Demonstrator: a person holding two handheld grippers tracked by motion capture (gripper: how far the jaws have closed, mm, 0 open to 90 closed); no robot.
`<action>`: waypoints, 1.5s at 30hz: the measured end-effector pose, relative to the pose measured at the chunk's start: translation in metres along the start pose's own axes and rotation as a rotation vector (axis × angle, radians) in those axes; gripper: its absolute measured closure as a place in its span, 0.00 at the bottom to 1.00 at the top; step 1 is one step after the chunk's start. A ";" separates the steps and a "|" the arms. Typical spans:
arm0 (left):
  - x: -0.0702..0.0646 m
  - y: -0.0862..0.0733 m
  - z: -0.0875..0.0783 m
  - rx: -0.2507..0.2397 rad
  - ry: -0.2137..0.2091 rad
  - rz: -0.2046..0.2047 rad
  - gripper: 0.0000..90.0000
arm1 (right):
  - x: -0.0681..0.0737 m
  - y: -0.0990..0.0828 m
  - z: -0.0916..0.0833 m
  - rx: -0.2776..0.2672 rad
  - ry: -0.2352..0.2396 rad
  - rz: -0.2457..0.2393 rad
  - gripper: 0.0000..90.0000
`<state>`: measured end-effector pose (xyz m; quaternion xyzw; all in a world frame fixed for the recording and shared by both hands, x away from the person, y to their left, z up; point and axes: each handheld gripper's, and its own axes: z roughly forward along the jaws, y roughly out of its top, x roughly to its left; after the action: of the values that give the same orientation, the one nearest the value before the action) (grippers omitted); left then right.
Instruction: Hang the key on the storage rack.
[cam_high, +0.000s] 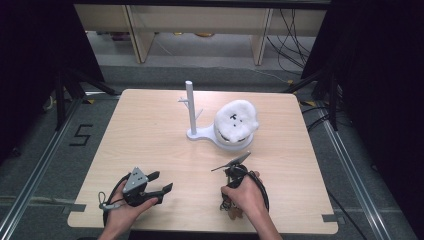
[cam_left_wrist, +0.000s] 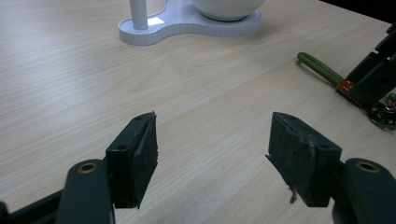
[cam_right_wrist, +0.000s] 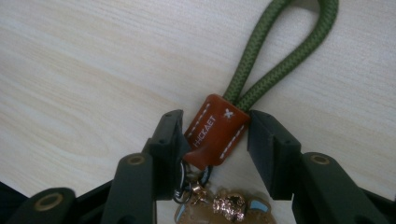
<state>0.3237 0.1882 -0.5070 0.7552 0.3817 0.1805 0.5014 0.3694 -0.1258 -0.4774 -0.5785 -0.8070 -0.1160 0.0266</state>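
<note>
A keychain lies on the wooden table: a green rope loop, a brown leather tab and metal charms. My right gripper points down at it, and both pads touch the sides of the leather tab. From the left gripper view the rope and tab lie at the far right, under the right gripper's black jaws. My left gripper rests low at the front left, its jaws wide apart with only bare table between them.
A white stand with an upright post and side pegs sits at the table's middle. Its base also carries a white bowl topped by a fluffy white cover. The person's right hand is near the front edge.
</note>
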 end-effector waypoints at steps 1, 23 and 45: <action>0.000 0.000 0.000 0.000 0.000 0.000 0.36 | 0.000 0.000 0.000 0.000 0.000 0.000 0.65; -0.003 0.000 0.000 -0.008 -0.005 -0.009 0.37 | -0.011 0.003 0.002 0.040 0.109 -0.075 0.84; 0.001 0.006 -0.005 -0.110 -0.019 -0.077 0.40 | -0.015 -0.013 -0.022 -0.238 0.184 -0.148 0.88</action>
<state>0.3237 0.1905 -0.4994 0.7130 0.3953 0.1743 0.5522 0.3596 -0.1487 -0.4604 -0.5033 -0.8222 -0.2648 0.0230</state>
